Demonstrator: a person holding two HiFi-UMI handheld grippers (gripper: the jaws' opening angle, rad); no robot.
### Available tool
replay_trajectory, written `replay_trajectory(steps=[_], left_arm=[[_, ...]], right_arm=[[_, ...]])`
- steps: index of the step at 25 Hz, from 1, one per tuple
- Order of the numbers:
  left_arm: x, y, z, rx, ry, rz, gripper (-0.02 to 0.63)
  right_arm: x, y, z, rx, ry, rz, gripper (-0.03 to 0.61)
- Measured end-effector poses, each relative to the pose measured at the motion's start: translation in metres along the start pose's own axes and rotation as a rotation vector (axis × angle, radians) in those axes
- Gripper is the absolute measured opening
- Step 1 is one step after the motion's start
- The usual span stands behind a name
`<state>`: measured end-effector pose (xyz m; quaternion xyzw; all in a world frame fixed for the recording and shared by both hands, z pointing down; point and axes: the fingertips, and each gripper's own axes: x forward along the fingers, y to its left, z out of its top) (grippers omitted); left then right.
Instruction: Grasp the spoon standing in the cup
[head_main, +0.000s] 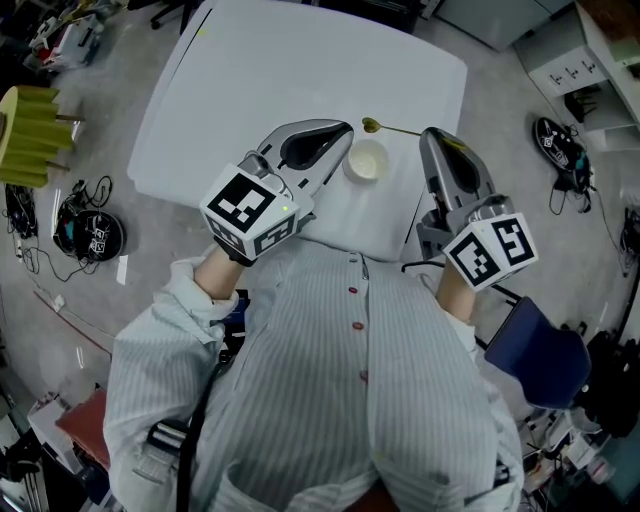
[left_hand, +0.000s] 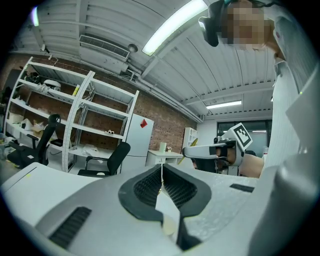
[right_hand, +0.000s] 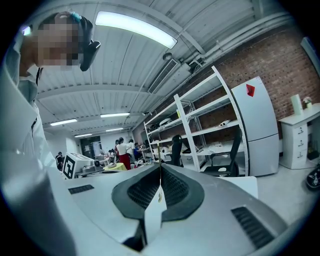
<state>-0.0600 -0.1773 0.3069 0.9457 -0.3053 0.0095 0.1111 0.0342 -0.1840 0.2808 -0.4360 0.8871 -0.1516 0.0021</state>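
Note:
A small white cup (head_main: 366, 160) stands on the white table (head_main: 300, 70) near its front edge. The gold spoon (head_main: 380, 126) is outside the cup, lying level just beyond its rim, bowl to the left. Its thin handle runs right into the tips of my right gripper (head_main: 427, 135), which is shut on it. My left gripper (head_main: 345, 130) sits close by the cup's left side, its jaws shut with nothing between them. In the left gripper view the right gripper (left_hand: 187, 151) shows ahead with the yellowish spoon (left_hand: 184, 160) at its tip. The right gripper view shows its jaws (right_hand: 160, 167) closed together.
The table's front edge runs just under the cup. On the floor are headphones and cables (head_main: 85, 235) at left, a yellow-green object (head_main: 30, 135), and a blue chair (head_main: 540, 350) at right. White shelving (left_hand: 75, 120) and office chairs stand across the room.

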Motion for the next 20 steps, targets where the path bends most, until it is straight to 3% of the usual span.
replay_trajectory(steps=[14, 17, 20], left_arm=[[-0.004, -0.007, 0.005, 0.007, -0.025, -0.015, 0.014], [-0.008, -0.011, 0.018, -0.011, -0.064, -0.027, 0.014], [-0.022, -0.020, 0.042, -0.094, -0.155, -0.049, 0.014]], right_arm=[[-0.004, 0.002, -0.005, 0.005, -0.002, -0.011, 0.012], [-0.005, 0.002, -0.008, 0.009, 0.008, -0.015, 0.012], [-0.008, 0.005, -0.015, 0.024, 0.027, -0.021, 0.012]])
